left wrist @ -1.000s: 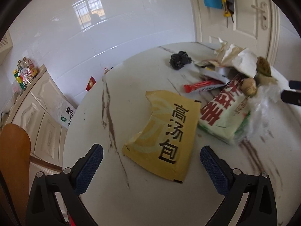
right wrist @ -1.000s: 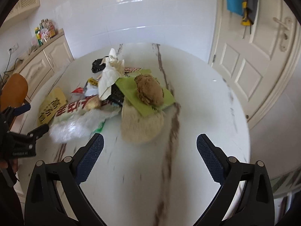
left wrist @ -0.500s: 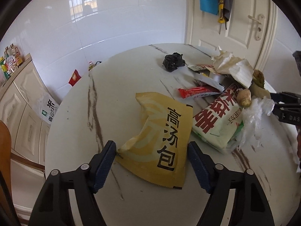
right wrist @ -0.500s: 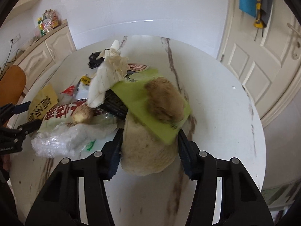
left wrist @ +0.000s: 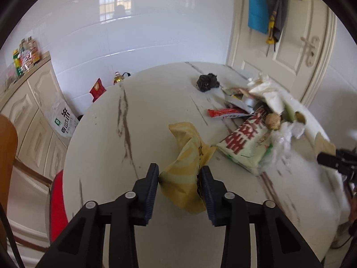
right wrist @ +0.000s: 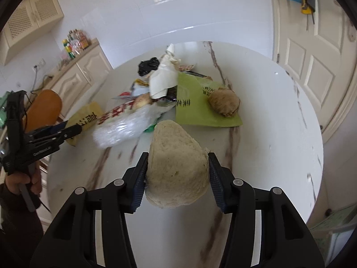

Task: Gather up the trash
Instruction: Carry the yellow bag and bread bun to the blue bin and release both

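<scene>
On the round marble table (left wrist: 111, 134), the jaws of my left gripper (left wrist: 179, 172) are closing. Both pads press on a yellow soup packet (left wrist: 185, 154), which is crumpled between them. My right gripper (right wrist: 178, 158) is shut on a pale bread bun (right wrist: 176, 172), held just above the tabletop. Behind it lies the trash pile: a green sheet (right wrist: 196, 109) with a brown lump (right wrist: 224, 102) on it, crumpled white paper (right wrist: 164, 79), a clear plastic bag (right wrist: 125, 127), a red-lettered white packet (left wrist: 243, 143), a red wrapper (left wrist: 225, 112) and a black bag (left wrist: 207, 82).
A white door (right wrist: 312, 67) stands past the table's right edge. Cream cabinets (left wrist: 26, 111) line the left wall, with a rice sack (left wrist: 64, 120) on the floor. An orange chair back (left wrist: 6, 151) and a red stool (left wrist: 58, 203) sit by the near left rim. A person's hand (right wrist: 20, 181) holds the left gripper.
The left jaws closed from wide open onto the yellow packet and crumpled it. The right jaws closed on the bun and drew it out from under the green sheet.
</scene>
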`<state>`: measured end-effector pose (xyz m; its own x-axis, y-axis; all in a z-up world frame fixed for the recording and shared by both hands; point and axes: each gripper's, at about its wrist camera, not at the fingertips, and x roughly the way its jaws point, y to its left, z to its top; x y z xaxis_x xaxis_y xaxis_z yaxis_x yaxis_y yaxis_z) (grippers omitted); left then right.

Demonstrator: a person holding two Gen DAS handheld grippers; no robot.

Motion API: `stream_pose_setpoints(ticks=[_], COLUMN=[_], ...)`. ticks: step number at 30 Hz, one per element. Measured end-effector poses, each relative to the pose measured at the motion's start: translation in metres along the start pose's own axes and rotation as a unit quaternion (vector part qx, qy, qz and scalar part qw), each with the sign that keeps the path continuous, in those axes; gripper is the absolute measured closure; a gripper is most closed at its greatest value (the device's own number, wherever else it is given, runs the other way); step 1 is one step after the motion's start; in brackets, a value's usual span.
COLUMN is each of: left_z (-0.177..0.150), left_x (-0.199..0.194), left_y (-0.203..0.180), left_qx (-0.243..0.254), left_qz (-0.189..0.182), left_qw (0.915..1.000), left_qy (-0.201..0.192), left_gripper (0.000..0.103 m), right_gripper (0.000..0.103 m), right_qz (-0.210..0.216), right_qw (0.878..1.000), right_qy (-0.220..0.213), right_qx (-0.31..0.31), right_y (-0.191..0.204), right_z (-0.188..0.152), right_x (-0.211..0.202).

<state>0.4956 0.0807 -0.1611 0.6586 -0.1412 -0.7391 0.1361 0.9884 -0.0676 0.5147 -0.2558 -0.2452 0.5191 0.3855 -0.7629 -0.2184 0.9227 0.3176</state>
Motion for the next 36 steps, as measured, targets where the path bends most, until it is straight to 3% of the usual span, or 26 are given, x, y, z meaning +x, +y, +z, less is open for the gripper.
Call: stream_pose_setpoints(ticks=[11, 19, 24, 29, 33, 36], left_z=[-0.025, -0.024, -0.016, -0.011, -0.006, -0.004], left_x=[-0.081, -0.112, -0.108, -0.085, -0.054, -0.018], left_y=[-0.039, -0.131, -0.213, -0.296, -0.352, -0.390], left_qx=[-0.002, 0.058, 0.109, 0.161, 0.183, 0.206], left_qz=[-0.037, -0.102, -0.152, -0.200, -0.229, -0.231], left_qw=[0.9977, 0.9904, 0.9800, 0.9655, 0.9558, 0.9511], left_qy=[-0.057, -0.073, -0.067, -0.046, -0.022, 0.001], left_gripper=[0.074, 0.074, 0.074, 0.074, 0.074, 0.074], right_gripper=[0.055, 0.055, 0.055, 0.055, 0.055, 0.054], right_qz=[0.023, 0.015, -0.012, -0.058, -0.092, -0.107], right_qw=[0.999, 0.997, 0.993, 0.987, 0.980, 0.974], right_qy=[-0.033, -0.075, -0.103, -0.112, -0.102, -0.086], right_qx=[0.012, 0.028, 0.052, 0.097, 0.144, 0.181], right_y=[0.008, -0.011, -0.047, -0.110, -0.165, -0.209], right_z=[-0.025, -0.034, -0.049, -0.073, -0.096, -0.111], right_x=[-0.045, -0.090, -0.130, -0.161, -0.165, -0.155])
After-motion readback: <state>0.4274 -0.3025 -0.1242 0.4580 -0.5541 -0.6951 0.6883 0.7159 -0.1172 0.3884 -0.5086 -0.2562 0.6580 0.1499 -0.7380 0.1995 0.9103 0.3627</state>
